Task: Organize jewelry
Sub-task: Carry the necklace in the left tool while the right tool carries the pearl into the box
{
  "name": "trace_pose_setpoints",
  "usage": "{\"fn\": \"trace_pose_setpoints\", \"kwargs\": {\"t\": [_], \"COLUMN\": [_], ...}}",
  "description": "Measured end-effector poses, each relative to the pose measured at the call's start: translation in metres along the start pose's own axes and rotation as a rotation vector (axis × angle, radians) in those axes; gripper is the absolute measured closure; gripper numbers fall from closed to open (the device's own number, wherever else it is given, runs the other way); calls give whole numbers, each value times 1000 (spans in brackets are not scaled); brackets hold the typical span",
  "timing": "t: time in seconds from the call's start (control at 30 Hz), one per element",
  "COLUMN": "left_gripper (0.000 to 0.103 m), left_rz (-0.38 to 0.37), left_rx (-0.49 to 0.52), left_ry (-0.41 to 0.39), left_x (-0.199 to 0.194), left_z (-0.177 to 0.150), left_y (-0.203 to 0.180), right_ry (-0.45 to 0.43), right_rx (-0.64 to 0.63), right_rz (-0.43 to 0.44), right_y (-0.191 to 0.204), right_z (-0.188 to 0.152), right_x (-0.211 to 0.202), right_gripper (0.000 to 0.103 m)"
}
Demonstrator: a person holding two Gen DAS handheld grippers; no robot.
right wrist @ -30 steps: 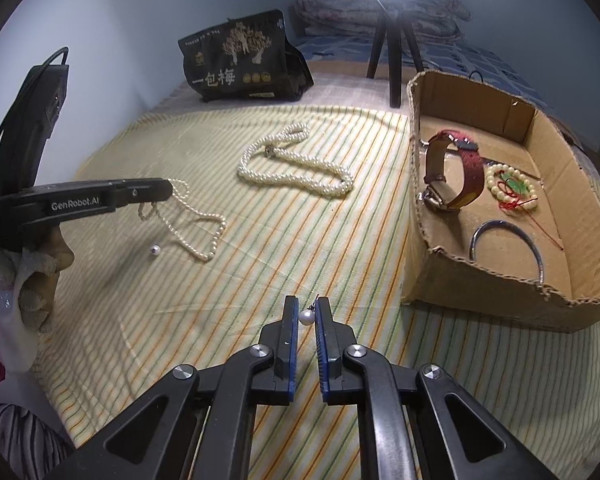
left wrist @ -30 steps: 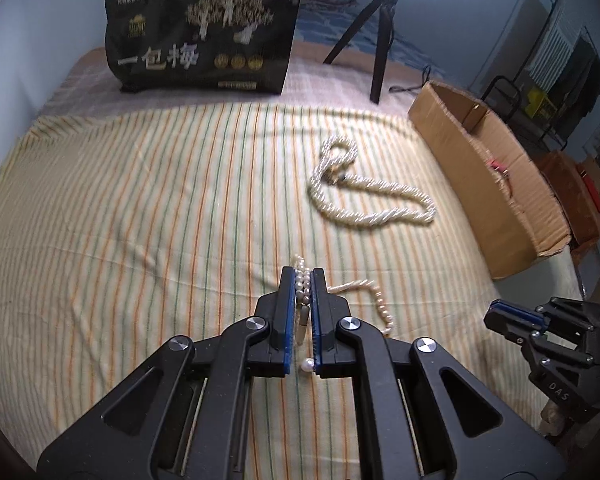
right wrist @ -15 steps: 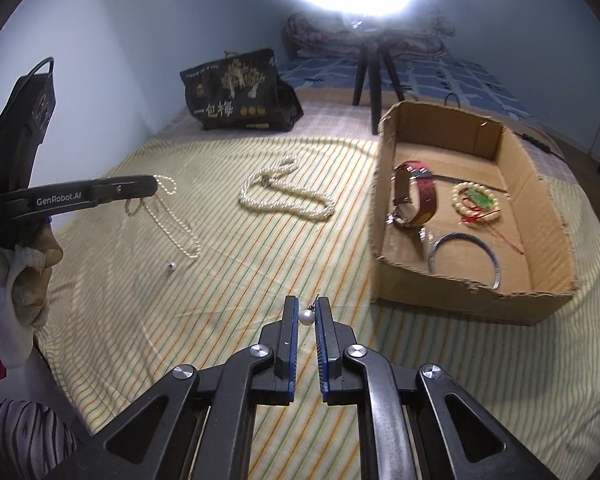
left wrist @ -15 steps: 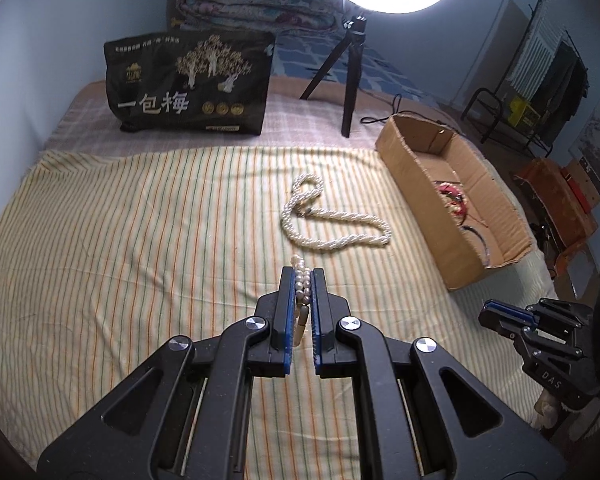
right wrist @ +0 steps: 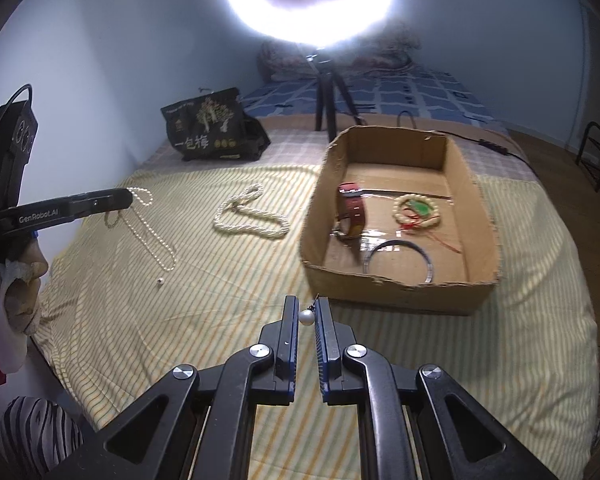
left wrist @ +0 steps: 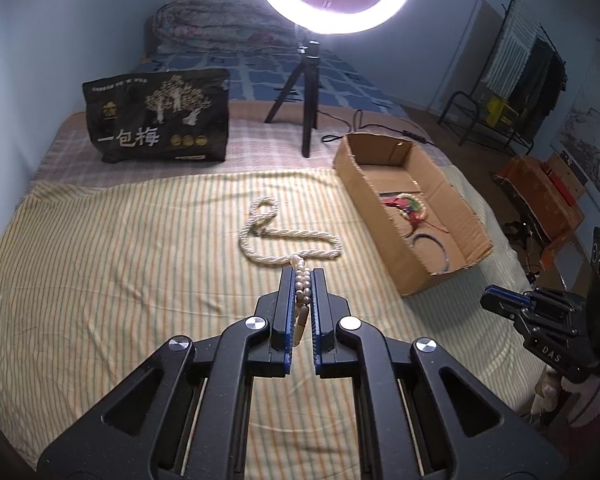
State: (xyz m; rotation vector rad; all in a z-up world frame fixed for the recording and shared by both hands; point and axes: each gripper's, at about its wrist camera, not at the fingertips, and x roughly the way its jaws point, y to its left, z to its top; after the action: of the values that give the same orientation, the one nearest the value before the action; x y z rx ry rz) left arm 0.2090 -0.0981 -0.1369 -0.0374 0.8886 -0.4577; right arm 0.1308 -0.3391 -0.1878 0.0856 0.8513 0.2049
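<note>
My left gripper (left wrist: 302, 276) is shut on a thin pearl necklace (left wrist: 303, 286) and holds it above the striped bedspread; in the right wrist view the necklace (right wrist: 152, 232) hangs from the left gripper (right wrist: 129, 196) with a small pearl (right wrist: 160, 281) at its end. My right gripper (right wrist: 307, 306) is shut on a pearl earring (right wrist: 307, 317) in front of the cardboard box (right wrist: 384, 292). The box holds a red watch (right wrist: 352, 210), a bead bracelet (right wrist: 418, 210) and a metal bangle (right wrist: 398, 264). A thick twisted pearl necklace (left wrist: 288, 236) lies on the bedspread left of the box.
A black printed bag (left wrist: 158, 118) stands at the back left. A ring light on a tripod (left wrist: 310, 92) stands behind the box. The bed's right edge drops to a floor with a clothes rack (left wrist: 520, 92) and boxes (left wrist: 548, 196).
Both grippers have risen and pulled back from the bedspread. The thin pearl necklace has lifted off the cloth and now hangs from my left gripper. The right gripper still pinches the earring.
</note>
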Motion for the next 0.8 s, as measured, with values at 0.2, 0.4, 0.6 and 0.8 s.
{"fn": "trace_pose_setpoints", "kwargs": {"t": [0.2, 0.4, 0.6, 0.8], "left_gripper": [98, 98, 98, 98], "left_rz": [-24, -55, -83, -101], "left_rx": [24, 48, 74, 88], "left_ry": [-5, -24, -39, -51], "left_x": [0, -2, 1, 14], "left_z": [5, 16, 29, 49], "left_y": [-19, -39, -60, -77], "right_ry": [-19, -37, -57, -77], "right_rx": [15, 18, 9, 1], "right_rz": [-23, -41, -51, -55], "right_y": [-18, -34, -46, -56], "right_z": [1, 11, 25, 43], "right_x": [-13, -21, -22, -19], "right_gripper": [97, 97, 97, 97]}}
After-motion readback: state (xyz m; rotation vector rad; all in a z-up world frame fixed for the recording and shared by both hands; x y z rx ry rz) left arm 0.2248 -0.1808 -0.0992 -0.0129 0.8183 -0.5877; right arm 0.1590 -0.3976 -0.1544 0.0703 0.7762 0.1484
